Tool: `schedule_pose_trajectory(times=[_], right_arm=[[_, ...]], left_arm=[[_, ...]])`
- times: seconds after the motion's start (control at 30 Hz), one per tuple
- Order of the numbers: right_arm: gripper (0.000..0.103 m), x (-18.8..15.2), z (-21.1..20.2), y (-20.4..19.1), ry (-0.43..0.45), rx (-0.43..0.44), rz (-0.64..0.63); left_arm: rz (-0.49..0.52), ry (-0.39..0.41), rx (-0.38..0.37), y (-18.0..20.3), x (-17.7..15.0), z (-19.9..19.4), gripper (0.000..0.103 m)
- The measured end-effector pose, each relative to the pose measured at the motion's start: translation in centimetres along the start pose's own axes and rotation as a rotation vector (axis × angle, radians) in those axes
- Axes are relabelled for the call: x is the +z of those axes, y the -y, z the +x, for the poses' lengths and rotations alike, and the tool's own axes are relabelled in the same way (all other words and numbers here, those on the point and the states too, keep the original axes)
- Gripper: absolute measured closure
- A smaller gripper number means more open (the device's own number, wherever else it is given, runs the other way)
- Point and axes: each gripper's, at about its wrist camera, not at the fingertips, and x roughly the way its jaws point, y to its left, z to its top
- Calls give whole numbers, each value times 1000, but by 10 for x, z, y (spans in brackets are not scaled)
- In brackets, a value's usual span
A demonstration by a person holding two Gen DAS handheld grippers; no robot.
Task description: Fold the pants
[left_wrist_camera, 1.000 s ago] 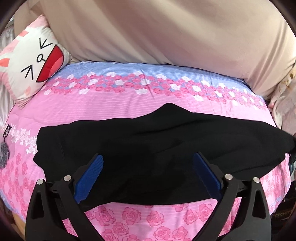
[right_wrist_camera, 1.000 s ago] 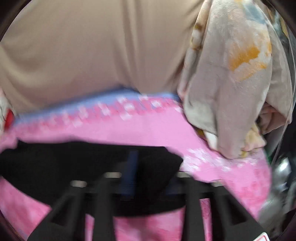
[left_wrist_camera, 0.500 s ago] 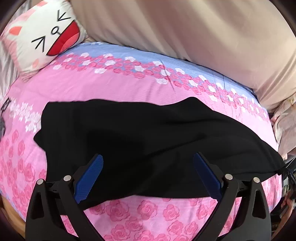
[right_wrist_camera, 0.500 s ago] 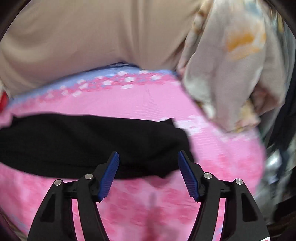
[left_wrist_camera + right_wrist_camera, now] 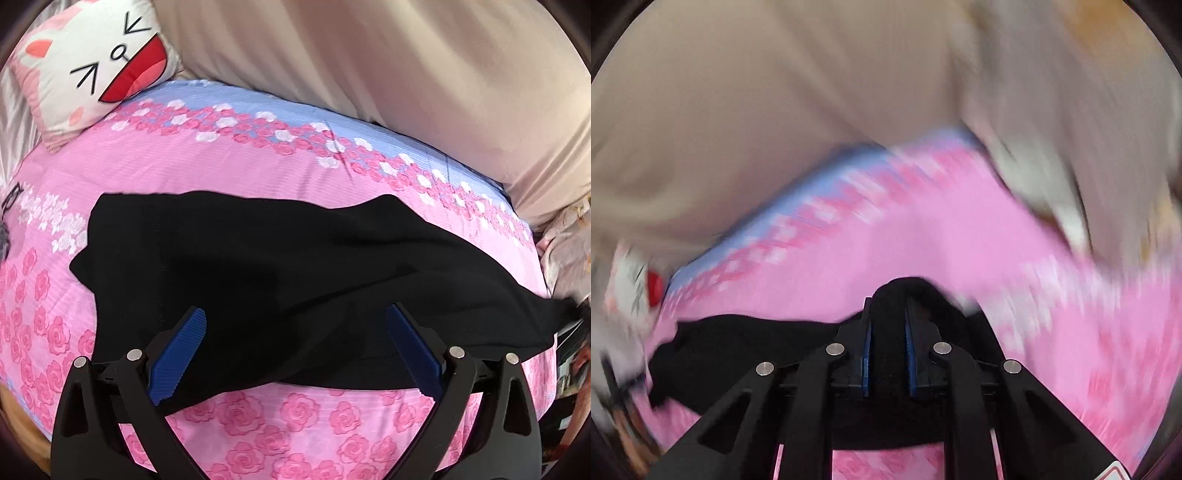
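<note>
Black pants [image 5: 280, 273] lie spread across the rose-print bed [image 5: 258, 162], reaching toward its right edge. The right tool [image 5: 888, 354] pinches a bunched end; the left tool [image 5: 295, 350] hovers spread over the near hem. Carrying the pinched end across evenly should keep the fold square.

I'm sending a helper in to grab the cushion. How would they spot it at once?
Start from the pink rose-print bedspread and follow it to its far left corner by the beige curtain. The cushion leans there: white and pink, with a cartoon face and a wide red mouth, unlike the plain black pants.
</note>
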Motion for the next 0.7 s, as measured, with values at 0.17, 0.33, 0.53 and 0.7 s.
schedule_pose_trajectory(times=[0.17, 0.33, 0.53, 0.7], right_arm=[[40, -37, -13, -41, -20, -310, -458], [43, -93, 12, 42, -162, -467, -253], [41, -79, -8, 42, -31, -233, -47], [42, -79, 32, 40, -91, -268, -17]], left_arm=[[50, 17, -12, 22, -3, -2, 7], [85, -19, 17, 45, 4, 13, 7], [150, -4, -25, 84, 10, 12, 7], [158, 0, -28, 92, 5, 8, 7]])
